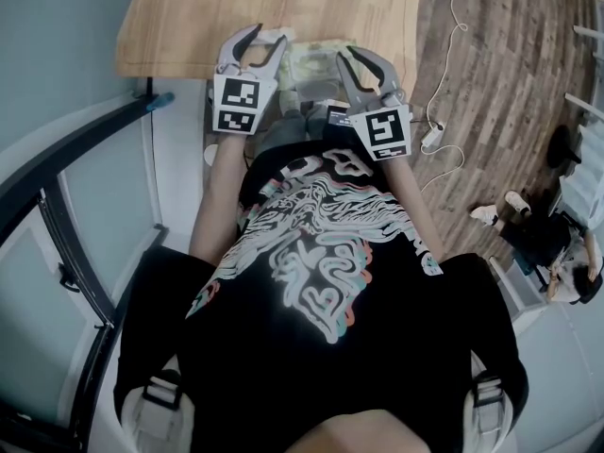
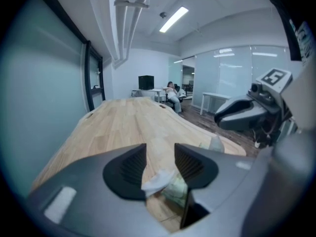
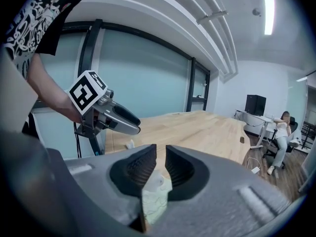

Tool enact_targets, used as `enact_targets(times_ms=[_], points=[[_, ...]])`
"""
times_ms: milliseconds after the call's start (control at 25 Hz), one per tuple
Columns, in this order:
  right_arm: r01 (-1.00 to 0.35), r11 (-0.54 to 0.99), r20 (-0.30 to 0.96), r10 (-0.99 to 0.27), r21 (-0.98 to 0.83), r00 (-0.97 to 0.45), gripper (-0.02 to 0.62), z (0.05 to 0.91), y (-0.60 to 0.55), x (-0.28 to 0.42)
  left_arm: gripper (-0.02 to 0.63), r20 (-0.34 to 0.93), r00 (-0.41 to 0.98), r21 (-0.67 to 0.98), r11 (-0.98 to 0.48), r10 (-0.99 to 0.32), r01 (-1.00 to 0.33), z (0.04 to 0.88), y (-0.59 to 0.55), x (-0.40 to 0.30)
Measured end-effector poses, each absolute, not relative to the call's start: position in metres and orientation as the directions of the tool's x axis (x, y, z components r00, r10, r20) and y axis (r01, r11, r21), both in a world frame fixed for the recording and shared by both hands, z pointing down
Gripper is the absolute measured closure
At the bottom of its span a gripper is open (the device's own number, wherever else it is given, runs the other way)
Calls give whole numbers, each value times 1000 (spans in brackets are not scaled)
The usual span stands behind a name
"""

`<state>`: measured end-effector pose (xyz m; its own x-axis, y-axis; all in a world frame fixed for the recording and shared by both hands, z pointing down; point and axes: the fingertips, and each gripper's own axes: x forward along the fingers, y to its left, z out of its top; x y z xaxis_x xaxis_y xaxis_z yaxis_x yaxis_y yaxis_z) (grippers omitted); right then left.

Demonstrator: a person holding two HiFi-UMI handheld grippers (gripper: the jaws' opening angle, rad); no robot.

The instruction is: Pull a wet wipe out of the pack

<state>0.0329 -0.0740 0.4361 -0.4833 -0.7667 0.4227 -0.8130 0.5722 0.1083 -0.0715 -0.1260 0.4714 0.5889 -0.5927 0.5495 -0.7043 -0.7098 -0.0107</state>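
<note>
My left gripper [image 2: 160, 154] is at about eleven o'clock from me. Its jaws stand wide apart and press on nothing. The white wet wipe [image 2: 157, 180] sits low between them, crumpled, close to the left pad and just above the pale green pack [image 1: 316, 59]. The pack rests at twelve o'clock, on the near edge of the tabletop [image 1: 283, 8]. My right gripper [image 3: 161, 157], at one o'clock, has its jaws almost together and seems to pinch the side of the pack. I judge the wipe to be light, limp, damp and easy to tear, so I should take its free tip deep between the pads.
</note>
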Motion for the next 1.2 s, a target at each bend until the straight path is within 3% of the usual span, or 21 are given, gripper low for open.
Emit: enact_targets(times_ms=[80,160,440,480,520,1200], points=[[-814,572,424,-766,107,-483,540,434,-74,33,465,533,600,-21,-718,-597,-696,464,-124,-70],[-823,560,416,-775,101,-476,540,432,-74,34,617,516,633,-11,-743,-577,-669,457,-120,-67],[-847,522,380,-806,95,-454,543,413,-80,41,617,464,686,-41,-787,-560,-615,432,-112,-58],[-850,518,370,-812,101,-451,592,407,-81,41,617,457,691,-44,-790,-560,-612,429,-112,-57],[-851,513,360,-819,108,-448,595,402,-82,42,617,450,696,-47,-793,-560,-608,425,-111,-56],[-877,457,279,-870,148,-406,595,364,-87,62,617,375,759,-79,-834,-533,-546,382,-112,-36]])
